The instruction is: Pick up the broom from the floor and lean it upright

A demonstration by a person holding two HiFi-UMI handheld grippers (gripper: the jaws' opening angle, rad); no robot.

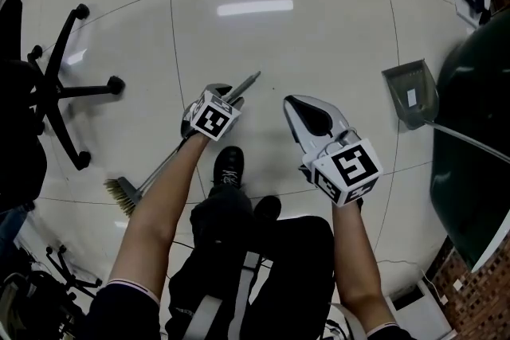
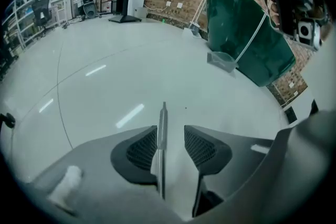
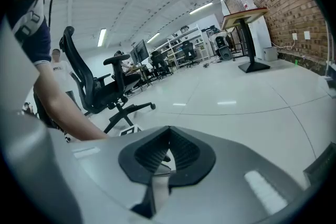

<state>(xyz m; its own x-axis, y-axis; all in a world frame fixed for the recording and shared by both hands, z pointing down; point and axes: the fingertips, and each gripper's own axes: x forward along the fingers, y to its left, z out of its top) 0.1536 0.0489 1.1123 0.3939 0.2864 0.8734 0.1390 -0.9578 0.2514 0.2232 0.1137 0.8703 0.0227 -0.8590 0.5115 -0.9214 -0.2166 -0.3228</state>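
The broom lies on the pale floor, its straw bristles (image 1: 121,196) at the lower left and its thin grey handle (image 1: 249,81) running up to the right. My left gripper (image 1: 225,97) is low over the handle's upper end. In the left gripper view the handle (image 2: 163,128) passes between the jaws of my left gripper (image 2: 170,131), close beside the left pad with a gap to the right pad, so the jaws are open. My right gripper (image 1: 296,103) hangs to the right of the handle, its pads together on nothing (image 3: 169,131).
A black office chair base (image 1: 60,91) stands at the left. A grey dustpan (image 1: 413,94) sits at the right beside a large dark green panel (image 1: 470,131) and a brick wall. The person's black shoes (image 1: 229,165) stand just below the handle.
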